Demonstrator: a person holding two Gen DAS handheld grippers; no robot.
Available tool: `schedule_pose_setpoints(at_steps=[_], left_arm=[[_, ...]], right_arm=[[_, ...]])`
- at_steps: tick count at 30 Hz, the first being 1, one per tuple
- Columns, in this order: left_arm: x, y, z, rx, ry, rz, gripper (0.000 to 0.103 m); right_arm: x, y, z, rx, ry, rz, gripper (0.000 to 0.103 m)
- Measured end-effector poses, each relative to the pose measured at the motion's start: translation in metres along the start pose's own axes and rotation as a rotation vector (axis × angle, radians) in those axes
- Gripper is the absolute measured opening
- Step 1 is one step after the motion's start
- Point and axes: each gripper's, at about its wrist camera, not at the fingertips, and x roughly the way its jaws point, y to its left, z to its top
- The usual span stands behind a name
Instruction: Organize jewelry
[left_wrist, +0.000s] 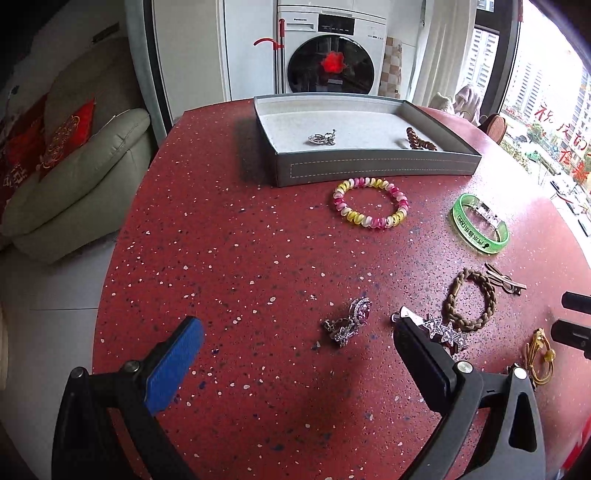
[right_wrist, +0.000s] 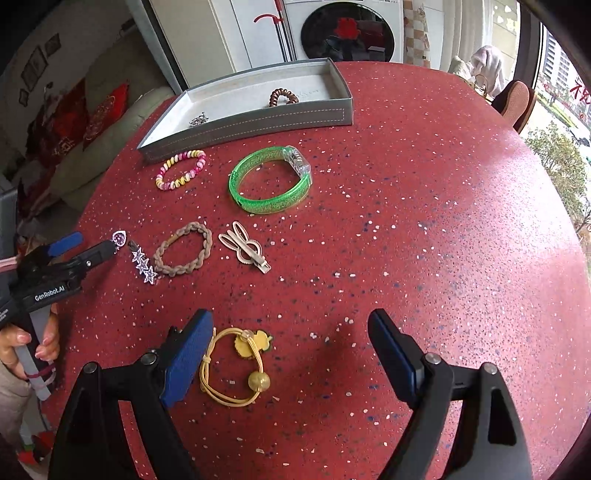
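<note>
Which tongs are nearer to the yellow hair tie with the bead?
Right. The right tongs are open directly around the yellow hair tie; the left tongs are open farther left, near the crystal brooch.

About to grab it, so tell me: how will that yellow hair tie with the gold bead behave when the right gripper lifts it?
The yellow hair tie looks like thin elastic cord, so it will probably droop. Its round bead may swing or roll. It lies beside a finger of the open right gripper, and thin cord could slip from the pads.
</note>
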Motion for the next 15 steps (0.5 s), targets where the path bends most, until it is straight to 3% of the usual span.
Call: schedule_pose_setpoints(at_steps=[8, 12, 15], left_arm=[[0.009, -0.017, 0.000, 0.062, 0.002, 0.015, 0.099], [0.011, -0.022, 0.000, 0.075, 0.005, 0.019, 0.096], [0.010, -0.026, 0.001, 0.079, 0.002, 0.000, 0.086]], right_arm=[[0.007, 0.011, -0.011, -0.055, 0.000, -0.043, 0.079], [0.007, 0.023, -0.013, -0.123, -0.006, -0.082, 0.065], [0.006, 0.029, -0.016, -0.156, -0.012, -0.088, 0.055]])
